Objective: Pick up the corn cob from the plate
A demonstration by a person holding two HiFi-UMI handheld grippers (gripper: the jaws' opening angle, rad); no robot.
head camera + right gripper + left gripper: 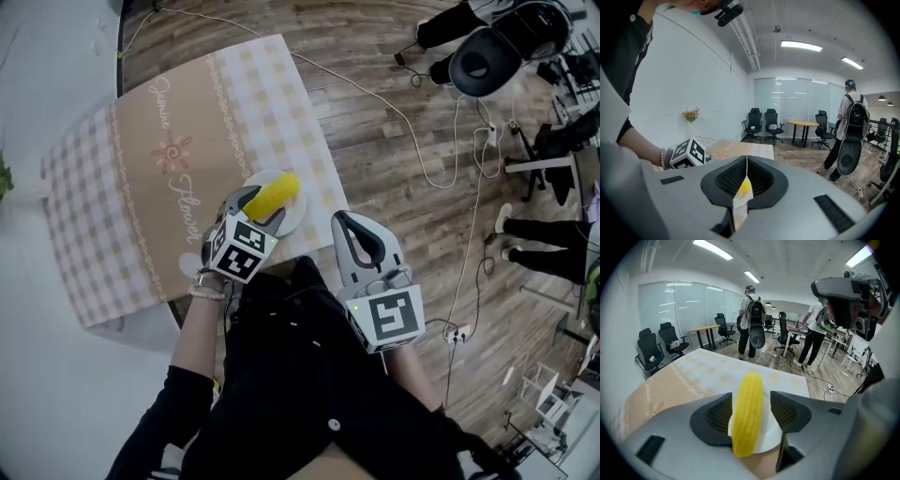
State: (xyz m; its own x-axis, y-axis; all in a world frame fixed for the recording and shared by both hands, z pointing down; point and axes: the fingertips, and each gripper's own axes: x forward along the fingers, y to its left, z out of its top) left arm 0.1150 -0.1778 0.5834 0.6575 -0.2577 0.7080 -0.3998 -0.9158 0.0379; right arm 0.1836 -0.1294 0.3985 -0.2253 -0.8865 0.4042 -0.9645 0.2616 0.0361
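Head cam looks steeply down on worktop (159,178), left claw (265,208) and right claw (345,223); left claw cam sits low, right at the corn cob (747,413), facing far across the worktop; right claw cam faces far from off the near edge, sharing worktop and left claw.

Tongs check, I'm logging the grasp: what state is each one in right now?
Left tongs: open, straddling the corn on the plate, not gripping it.
Right tongs: closed, empty.

Head view: plate (296,221) mostly behind left gripper (263,206) & corn cob (279,192); cob's near end lost btw jaws.
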